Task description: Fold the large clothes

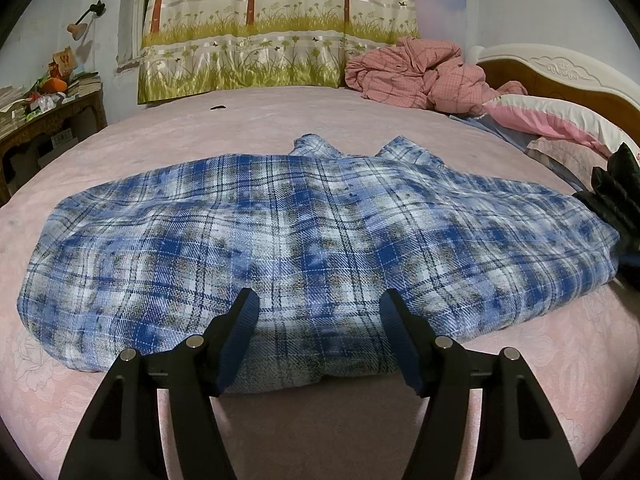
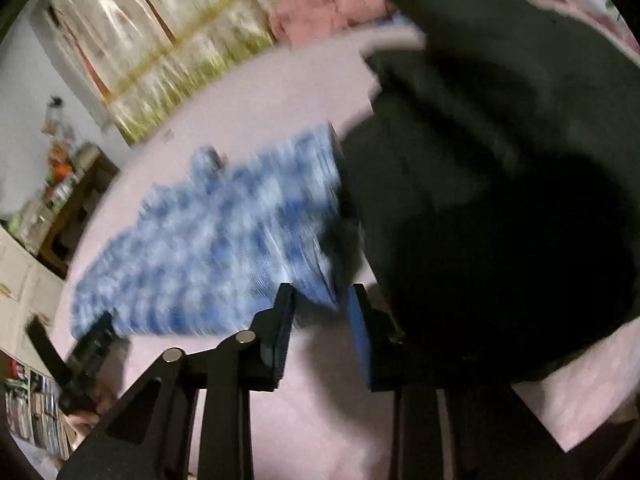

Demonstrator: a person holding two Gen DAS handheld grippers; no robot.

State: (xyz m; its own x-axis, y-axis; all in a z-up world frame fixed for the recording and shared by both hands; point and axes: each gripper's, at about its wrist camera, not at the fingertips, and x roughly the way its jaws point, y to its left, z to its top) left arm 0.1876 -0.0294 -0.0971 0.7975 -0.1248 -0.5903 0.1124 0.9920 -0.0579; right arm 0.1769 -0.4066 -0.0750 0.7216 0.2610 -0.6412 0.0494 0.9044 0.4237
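1. One plaid shirt (image 1: pixel 304 240) spread flat mid-bed on pink bedspread (image 1: pixel 200 132), collar toward 12 o'clock, hem toward 6.
2. Left gripper (image 1: pixel 318 322) over hem at 6 o'clock, fingers apart, nothing pinched, cloth only beneath.
3. Right gripper (image 2: pixel 322 320) at shirt's 3 o'clock corner, view heavily blurred; fingers (image 2: pixel 284 320) narrowly apart, shirt corner between or just beyond tips, grip not confirmed.
4. Dark garment (image 2: pixel 500 200) just beside shirt at 3 o'clock, touching or overlapping edge, cannot tell.
5. Outward: pink quilt (image 1: pixel 416 76) and pillow (image 1: pixel 560 120) at 1–2 o'clock, curtain (image 1: pixel 260 28) at 12, cluttered side table (image 1: pixel 44 120) at 10.
6. Risks: right tips snagging dark garment along with shirt; shallow corner pinch slipping mid-fold; one-sided pull skewing fold while left stays unclamped.
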